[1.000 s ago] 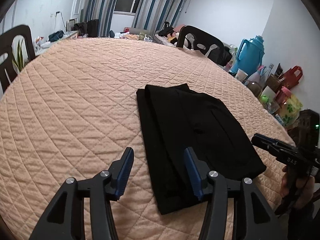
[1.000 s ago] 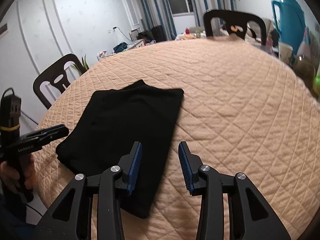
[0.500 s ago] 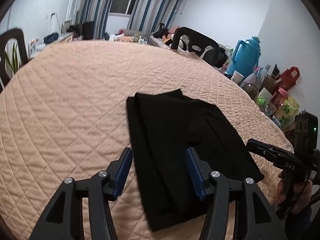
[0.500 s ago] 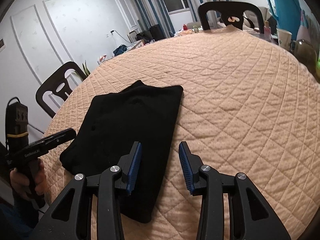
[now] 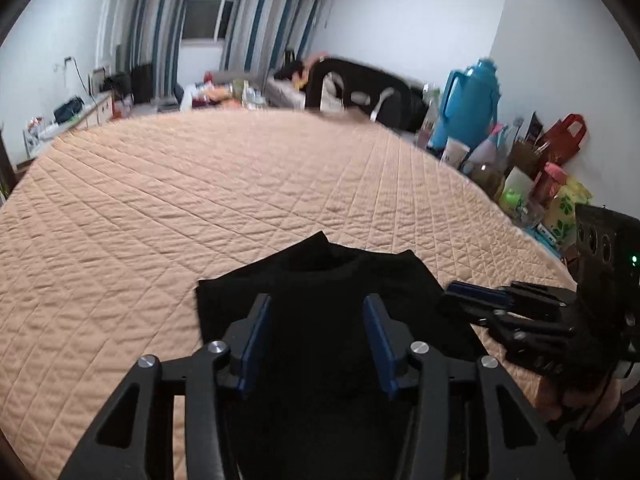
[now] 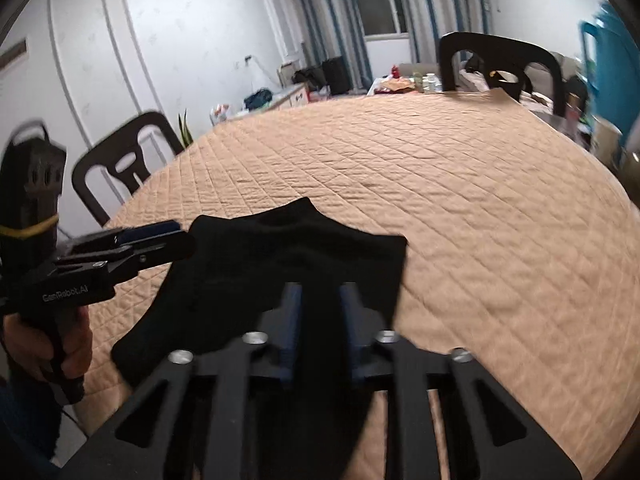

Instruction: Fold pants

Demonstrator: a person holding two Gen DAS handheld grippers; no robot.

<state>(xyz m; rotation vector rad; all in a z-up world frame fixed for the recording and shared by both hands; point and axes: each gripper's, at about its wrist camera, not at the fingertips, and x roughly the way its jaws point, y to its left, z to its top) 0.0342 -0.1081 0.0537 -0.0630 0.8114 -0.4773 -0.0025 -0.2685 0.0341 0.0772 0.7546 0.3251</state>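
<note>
The desk [image 5: 200, 184], under a peach quilted cover, carries the black pants [image 5: 320, 280], folded into a short stack at its near edge. Both claws work on the near end of that stack. The left claw [image 5: 316, 344] is about half open and closing, with cloth between its pads. The right claw [image 6: 320, 320] is narrow and closing, and cloth seems pinched between its pads.

I think one claw may catch only the top layer, so the stack would spread when lifted. Uneven pulling could skew the fold.

No container here holds anything I can make out; the blue jug [image 5: 468, 108] beside the desk is closed.
</note>
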